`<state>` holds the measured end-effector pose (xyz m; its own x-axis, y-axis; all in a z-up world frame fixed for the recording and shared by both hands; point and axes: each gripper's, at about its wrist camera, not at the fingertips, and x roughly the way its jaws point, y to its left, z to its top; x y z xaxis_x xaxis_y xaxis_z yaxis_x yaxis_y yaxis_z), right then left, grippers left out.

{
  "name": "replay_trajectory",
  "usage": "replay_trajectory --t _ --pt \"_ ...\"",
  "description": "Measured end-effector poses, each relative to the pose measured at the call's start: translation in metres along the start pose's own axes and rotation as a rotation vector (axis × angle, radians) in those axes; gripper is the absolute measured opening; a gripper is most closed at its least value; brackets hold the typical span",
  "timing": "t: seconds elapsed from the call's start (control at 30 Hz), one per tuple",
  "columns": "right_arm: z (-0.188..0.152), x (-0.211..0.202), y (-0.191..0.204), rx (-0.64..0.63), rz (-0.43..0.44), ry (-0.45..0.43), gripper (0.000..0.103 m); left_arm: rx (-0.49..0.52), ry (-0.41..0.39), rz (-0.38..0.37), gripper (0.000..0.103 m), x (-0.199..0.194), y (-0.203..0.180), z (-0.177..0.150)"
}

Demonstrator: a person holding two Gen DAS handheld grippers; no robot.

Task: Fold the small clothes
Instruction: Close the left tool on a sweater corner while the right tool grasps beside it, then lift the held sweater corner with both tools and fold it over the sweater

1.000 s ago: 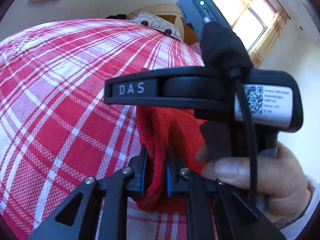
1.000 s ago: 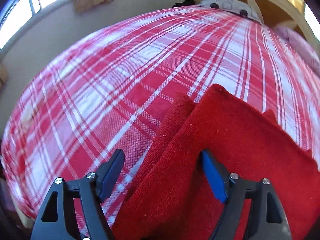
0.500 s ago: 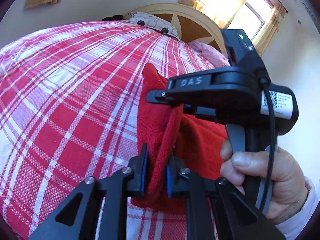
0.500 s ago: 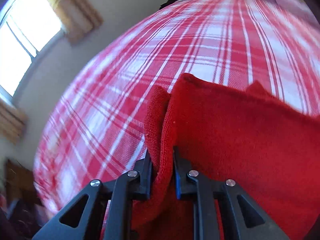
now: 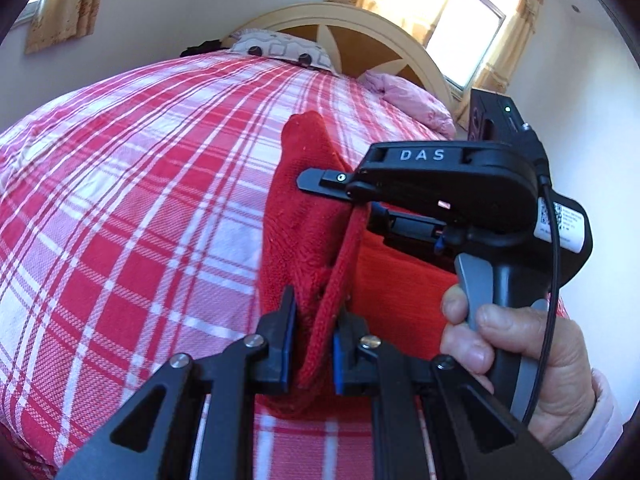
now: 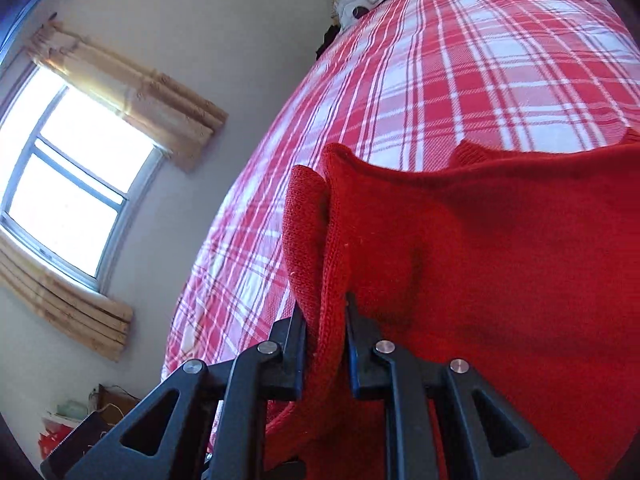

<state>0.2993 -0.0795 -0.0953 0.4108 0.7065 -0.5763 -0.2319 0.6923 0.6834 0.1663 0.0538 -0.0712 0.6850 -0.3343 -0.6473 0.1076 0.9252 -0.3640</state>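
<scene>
A red knitted garment point(image 5: 298, 236) is lifted off the red-and-white plaid bed cover point(image 5: 132, 208). My left gripper point(image 5: 314, 344) is shut on its near ribbed edge. Further along that same edge, the right gripper point(image 5: 352, 210) pinches the cloth, with a hand point(image 5: 532, 352) around its handle at the right. In the right wrist view the right gripper point(image 6: 326, 344) is shut on a folded edge of the red garment point(image 6: 480, 240), which spreads to the right above the bed cover point(image 6: 460, 72).
A patterned pillow point(image 5: 280, 46) and a pink pillow point(image 5: 412, 100) lie against the cream headboard point(image 5: 352, 28). Windows with beige curtains point(image 6: 132, 92) are on the walls. Clutter sits on the floor point(image 6: 80, 416) beside the bed.
The right gripper closed on the garment's edge, rolled and swung away to the right. Both grippers have lifted the red garment off the bed, its edge stretched between them.
</scene>
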Motion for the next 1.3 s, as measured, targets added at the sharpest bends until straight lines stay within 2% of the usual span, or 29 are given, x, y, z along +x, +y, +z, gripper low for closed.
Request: replay_trajectory --t 0.17,0.43,0.77,1.07,1.23,1.3 --pt "-0.006 -0.036 -0.02 0.06 0.042 -0.08 0.016 0.088 -0.001 -0.027 0.015 0.002 -0.032 -0.003" --pt "-0.011 -0.092 -0.058 0.112 0.037 -0.165 0.015 0.193 0.01 -0.075 0.015 0.006 -0.081 -0.01" --pt "-0.009 -0.159 -0.086 0.071 -0.022 -0.216 0.015 0.296 0.03 -0.147 0.015 0.02 -0.143 -0.018" --pt "-0.02 -0.217 -0.099 -0.123 -0.178 -0.269 0.015 0.407 0.066 -0.2 0.015 0.032 -0.194 -0.041" --pt "-0.031 -0.22 -0.138 -0.062 -0.207 -0.24 0.015 0.419 0.137 -0.193 0.015 0.05 -0.198 -0.058" --pt "-0.034 -0.221 -0.152 -0.022 -0.168 -0.24 0.016 0.436 0.134 -0.184 0.015 0.05 -0.197 -0.059"
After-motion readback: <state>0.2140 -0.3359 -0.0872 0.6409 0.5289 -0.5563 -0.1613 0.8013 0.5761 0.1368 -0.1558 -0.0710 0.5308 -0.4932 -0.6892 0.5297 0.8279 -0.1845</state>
